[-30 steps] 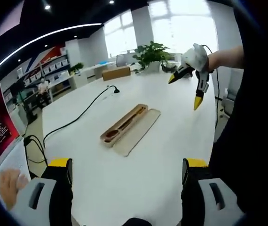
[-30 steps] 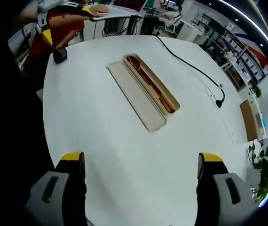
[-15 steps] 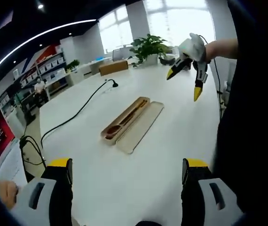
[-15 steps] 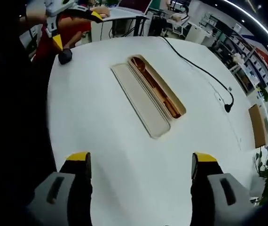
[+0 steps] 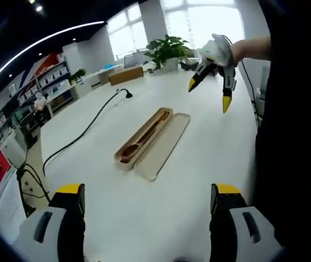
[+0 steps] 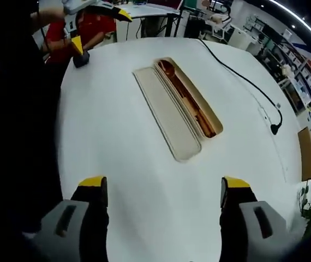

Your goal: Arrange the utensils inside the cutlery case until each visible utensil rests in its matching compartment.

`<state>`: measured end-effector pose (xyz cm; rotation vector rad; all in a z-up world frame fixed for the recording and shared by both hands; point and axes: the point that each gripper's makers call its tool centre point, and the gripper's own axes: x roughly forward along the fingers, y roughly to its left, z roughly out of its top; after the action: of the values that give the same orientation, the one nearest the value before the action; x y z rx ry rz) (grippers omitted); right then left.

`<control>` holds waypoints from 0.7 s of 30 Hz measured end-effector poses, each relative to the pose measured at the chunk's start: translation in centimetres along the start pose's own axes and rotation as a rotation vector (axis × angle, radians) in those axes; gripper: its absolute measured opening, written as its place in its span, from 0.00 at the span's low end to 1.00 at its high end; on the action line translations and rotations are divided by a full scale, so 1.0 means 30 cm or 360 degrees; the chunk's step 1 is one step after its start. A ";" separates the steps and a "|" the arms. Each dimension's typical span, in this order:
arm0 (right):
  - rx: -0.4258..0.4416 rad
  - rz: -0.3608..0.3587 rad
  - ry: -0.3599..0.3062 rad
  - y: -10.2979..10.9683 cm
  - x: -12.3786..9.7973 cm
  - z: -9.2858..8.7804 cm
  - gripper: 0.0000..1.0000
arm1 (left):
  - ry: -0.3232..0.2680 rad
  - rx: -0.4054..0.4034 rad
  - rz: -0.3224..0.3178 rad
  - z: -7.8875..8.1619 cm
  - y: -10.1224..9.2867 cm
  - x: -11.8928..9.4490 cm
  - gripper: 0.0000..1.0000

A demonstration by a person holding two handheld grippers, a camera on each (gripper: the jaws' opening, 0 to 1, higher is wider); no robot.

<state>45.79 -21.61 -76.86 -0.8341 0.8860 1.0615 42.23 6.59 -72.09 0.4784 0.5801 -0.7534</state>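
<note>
Case: the cutlery case (image 6: pixel 177 112) lies open mid-tabletop (image 6: pixel 117 180); its lid is beside it.
Utensils: brown utensils (image 6: pixel 188 101) already seated in their compartment.
Claws: left claw (image 5: pixel 144 199) and right claw (image 6: pixel 163 188) apart, empty, hovering clear.
Remaining: apparently nothing to place.

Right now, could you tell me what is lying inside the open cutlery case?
The cutlery case lies open on the white table. One half holds a brown wooden spoon beside other wooden utensils, too small to tell apart. The other half, the lid, looks empty.

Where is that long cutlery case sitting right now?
The cutlery case lies open in the middle of the white table, ahead of both tools, lid flat alongside the tray, with a black cable on the tray's side.
</note>
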 end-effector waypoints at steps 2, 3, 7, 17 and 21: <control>0.0008 0.0003 -0.0012 -0.001 0.001 0.003 0.83 | 0.0015 -0.0006 -0.0002 -0.006 0.000 0.000 0.99; 0.0016 0.0005 -0.0018 -0.001 0.002 0.004 0.83 | 0.0015 -0.0007 0.0002 -0.004 0.001 -0.001 0.99; -0.0018 0.0024 0.0018 0.007 0.010 -0.013 0.84 | -0.0008 -0.0023 0.0013 0.014 0.001 -0.009 0.99; -0.0072 -0.0019 0.0024 -0.013 -0.027 -0.014 0.82 | -0.0023 0.0005 -0.0001 0.036 -0.014 -0.031 0.99; -0.0103 -0.0031 0.0088 -0.023 -0.048 -0.039 0.82 | -0.0010 0.0020 -0.0022 0.050 -0.019 -0.035 0.99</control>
<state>45.88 -23.37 -75.93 -0.9281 0.8921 1.0590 41.66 5.86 -70.40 0.4838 0.5738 -0.7716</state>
